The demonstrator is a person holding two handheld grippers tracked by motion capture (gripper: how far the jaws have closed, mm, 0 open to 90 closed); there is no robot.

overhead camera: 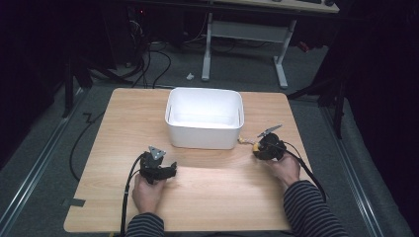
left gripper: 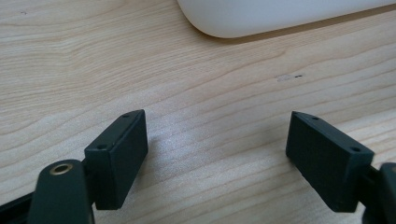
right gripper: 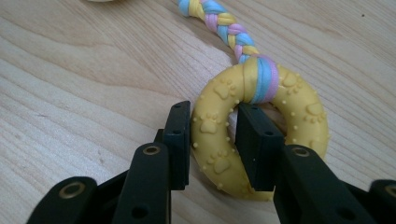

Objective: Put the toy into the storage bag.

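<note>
Right claw (right gripper: 212,140) clamped on ring toy (right gripper: 261,135).
Bin (overhead camera: 204,138) lies up-left of it; left claw (left gripper: 217,154) is held spread over bare worktop (left gripper: 70,70).

R gripper (right gripper: 212,142) jaws clamp yellow ring toy (right gripper: 261,135) on table (right gripper: 70,84).

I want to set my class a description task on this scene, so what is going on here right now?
A person sits at a wooden table with a gripper in each hand. The right gripper is shut on a yellow paw-print ring toy with a braided pastel rope, lying on the table just right of a white plastic bin. The left gripper is open over bare wood in front of the bin, holding nothing.
</note>
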